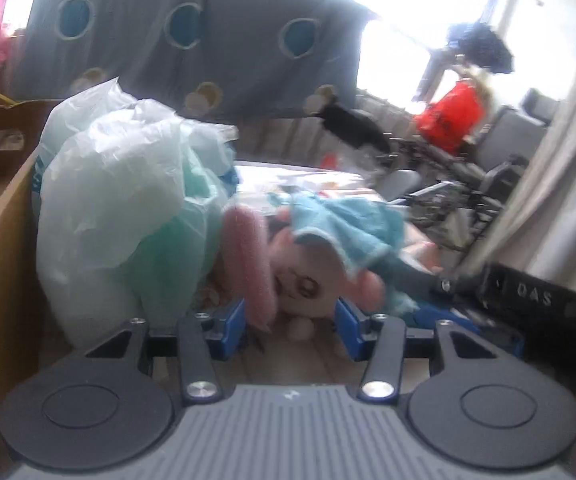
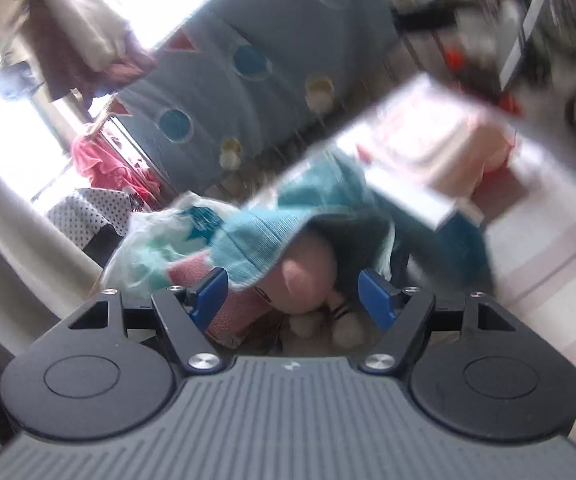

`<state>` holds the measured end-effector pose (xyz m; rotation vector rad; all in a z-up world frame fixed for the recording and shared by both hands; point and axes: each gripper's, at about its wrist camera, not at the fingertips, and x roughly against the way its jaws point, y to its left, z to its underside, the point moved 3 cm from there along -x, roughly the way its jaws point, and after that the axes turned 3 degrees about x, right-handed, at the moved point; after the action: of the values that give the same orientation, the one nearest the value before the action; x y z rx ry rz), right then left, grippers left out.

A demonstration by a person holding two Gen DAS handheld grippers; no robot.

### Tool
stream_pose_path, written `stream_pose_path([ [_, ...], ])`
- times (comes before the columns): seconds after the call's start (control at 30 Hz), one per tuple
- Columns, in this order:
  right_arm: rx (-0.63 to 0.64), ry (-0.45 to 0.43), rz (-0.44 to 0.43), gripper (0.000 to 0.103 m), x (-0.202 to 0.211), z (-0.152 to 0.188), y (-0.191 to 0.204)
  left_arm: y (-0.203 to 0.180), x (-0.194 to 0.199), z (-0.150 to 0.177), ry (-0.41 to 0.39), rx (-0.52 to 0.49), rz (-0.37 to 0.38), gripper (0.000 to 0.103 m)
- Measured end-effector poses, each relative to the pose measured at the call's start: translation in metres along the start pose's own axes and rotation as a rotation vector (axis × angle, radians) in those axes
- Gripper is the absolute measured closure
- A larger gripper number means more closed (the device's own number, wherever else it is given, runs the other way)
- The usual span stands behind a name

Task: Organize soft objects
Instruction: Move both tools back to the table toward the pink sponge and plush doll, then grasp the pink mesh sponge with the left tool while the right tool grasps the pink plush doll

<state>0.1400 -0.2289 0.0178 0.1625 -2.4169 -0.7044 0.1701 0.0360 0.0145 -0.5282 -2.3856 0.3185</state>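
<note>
Soft toy [image 1: 307, 280] lies just past my left gripper [image 1: 291, 326], right in front of the gap between the two blue fingertips [image 1: 234, 326]. I hold this gripper tipped down a bit, and its jaws are partly open with nothing pinched in them. My right gripper [image 2: 293, 298] tips down too and is rolled to one side, so the room looks slanted from there. Its jaws are open wider and they hold nothing. The toy [image 2: 299, 280] sits just ahead of them, between the two blue pads [image 2: 375, 298].

The toy is pink and fuzzy. It has a pale round face with a big eye and a long pink ear. A blue towel [image 1: 343, 228] is draped over the top of it and touches it. I count one toy and one towel.

Left of my left gripper is one big crumpled plastic bag [image 1: 120, 208], white and pale green, pressed against the toy. One brown cardboard box [image 1: 4, 216] stands further left. One grey blanket [image 1: 192, 40] with blue circles hangs far behind. From my right gripper I see one blurry flat box [image 2: 427, 148] ahead and to the right, above the towel [image 2: 288, 216].
</note>
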Motion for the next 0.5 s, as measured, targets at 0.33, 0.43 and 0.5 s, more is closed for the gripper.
stream_pose_path([
  [0.33,0.112,-0.021,-0.003,0.03,-0.01,0.01,0.012,0.009,-0.024,-0.004,-0.016,0.051,-0.065,0.076],
  [0.43,0.114,0.011,0.021,0.027,-0.01,0.008,0.013,0.011,-0.002,0.002,-0.007,0.048,-0.034,0.076],
  [0.5,0.09,0.027,-0.016,0.027,-0.014,0.007,0.01,0.014,0.01,0.007,0.004,0.05,-0.027,0.076],
])
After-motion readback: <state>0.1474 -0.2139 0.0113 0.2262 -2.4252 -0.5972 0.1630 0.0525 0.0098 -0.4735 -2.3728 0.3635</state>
